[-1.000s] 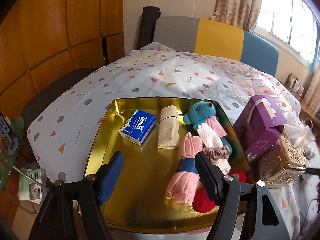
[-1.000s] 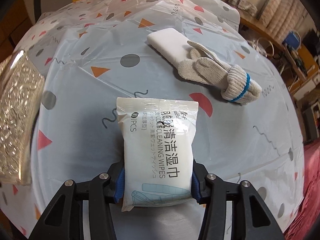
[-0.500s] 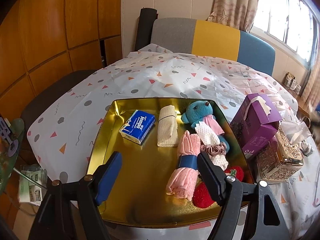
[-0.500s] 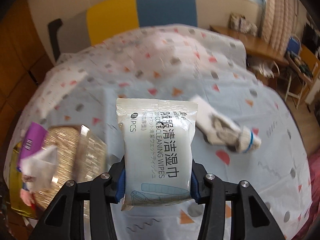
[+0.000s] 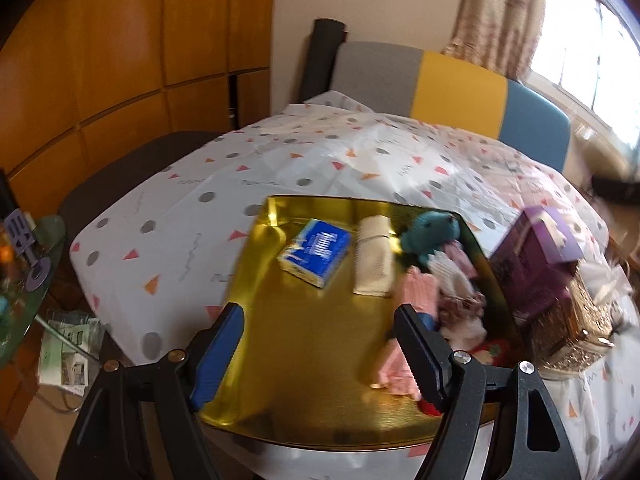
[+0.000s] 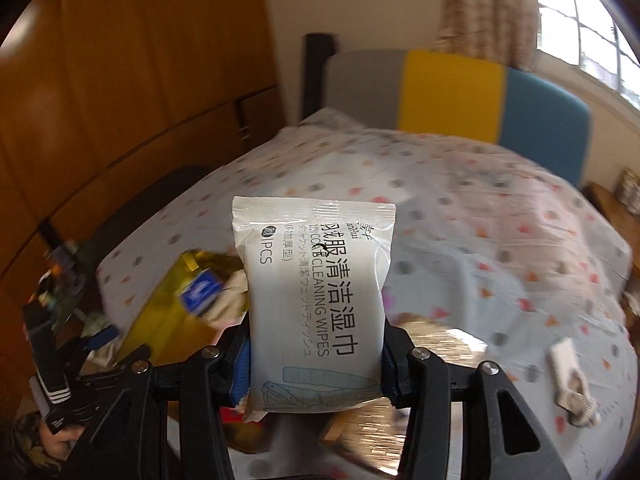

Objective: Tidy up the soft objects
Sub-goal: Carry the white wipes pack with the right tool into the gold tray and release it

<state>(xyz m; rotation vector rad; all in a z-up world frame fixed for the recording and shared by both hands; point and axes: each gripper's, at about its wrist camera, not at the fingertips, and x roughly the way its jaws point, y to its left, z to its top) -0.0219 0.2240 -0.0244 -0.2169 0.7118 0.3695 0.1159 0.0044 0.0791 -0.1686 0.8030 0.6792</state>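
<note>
My right gripper (image 6: 316,364) is shut on a white pack of cleaning wipes (image 6: 316,300) and holds it in the air above the table. A gold tray (image 5: 304,360) holds a blue tissue pack (image 5: 314,252), a beige cloth roll (image 5: 374,260), a teal plush bear (image 5: 430,232), a pink rolled cloth (image 5: 408,320) and other soft items. The tray also shows blurred in the right wrist view (image 6: 160,320), to the left behind the wipes. My left gripper (image 5: 320,348) is open and empty above the tray's near part.
A purple tissue box (image 5: 536,264) and a shiny gold box (image 5: 576,328) stand right of the tray. A white glove and a white block (image 6: 572,380) lie on the patterned tablecloth (image 5: 360,160) at right. A multicoloured chair (image 5: 452,84) stands behind the table.
My right gripper has lifted the wipes off the table and swung left toward the tray. My left gripper has shifted slightly, still open over the tray.
</note>
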